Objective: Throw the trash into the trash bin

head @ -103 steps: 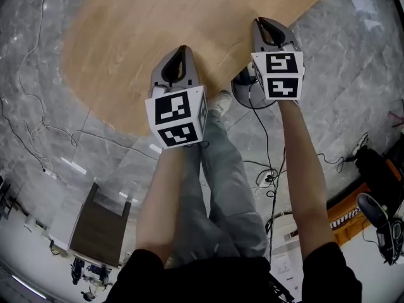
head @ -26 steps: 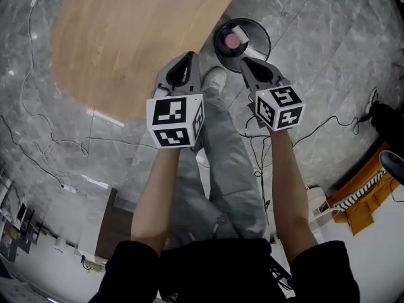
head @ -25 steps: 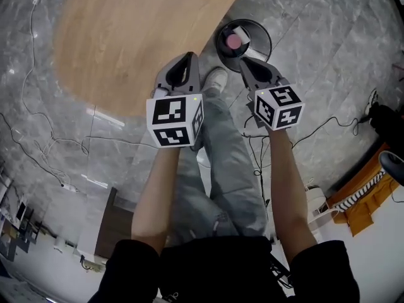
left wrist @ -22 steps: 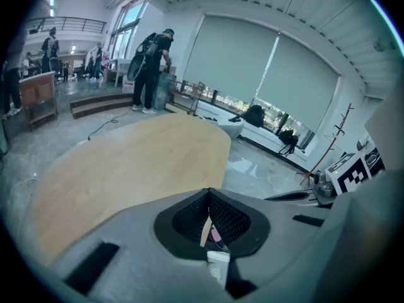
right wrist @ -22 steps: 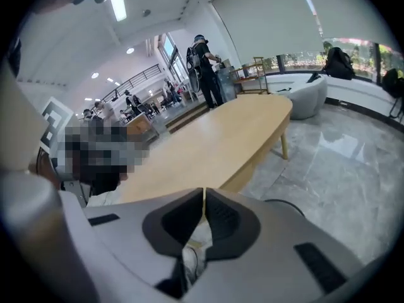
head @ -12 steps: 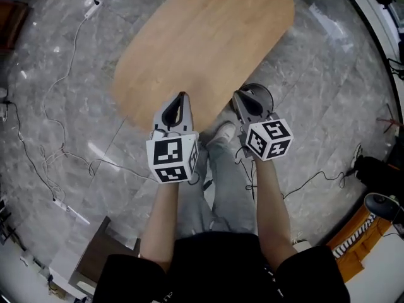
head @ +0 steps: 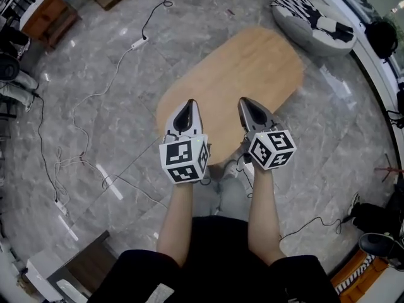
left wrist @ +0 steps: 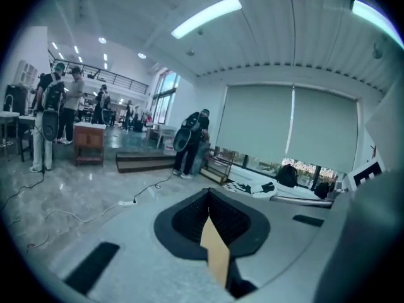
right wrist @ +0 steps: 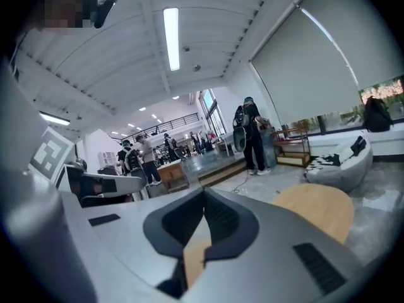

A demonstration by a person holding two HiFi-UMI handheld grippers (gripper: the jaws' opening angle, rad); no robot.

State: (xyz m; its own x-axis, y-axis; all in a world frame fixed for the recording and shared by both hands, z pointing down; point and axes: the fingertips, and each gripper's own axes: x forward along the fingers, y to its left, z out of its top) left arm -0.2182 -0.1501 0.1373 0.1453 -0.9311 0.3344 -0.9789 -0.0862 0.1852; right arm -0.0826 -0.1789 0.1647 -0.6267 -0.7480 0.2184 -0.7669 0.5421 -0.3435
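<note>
Holding left gripper and right gripper side by side above the near end of the oval wooden table, each with jaws pressed together on nothing. Cannot make out trash or trash bin in any view.

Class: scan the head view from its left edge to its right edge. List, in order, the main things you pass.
Cabinet → power strip → left tongs → right tongs → beanbag → black bag. The table is left out: it spans both tongs.
</note>
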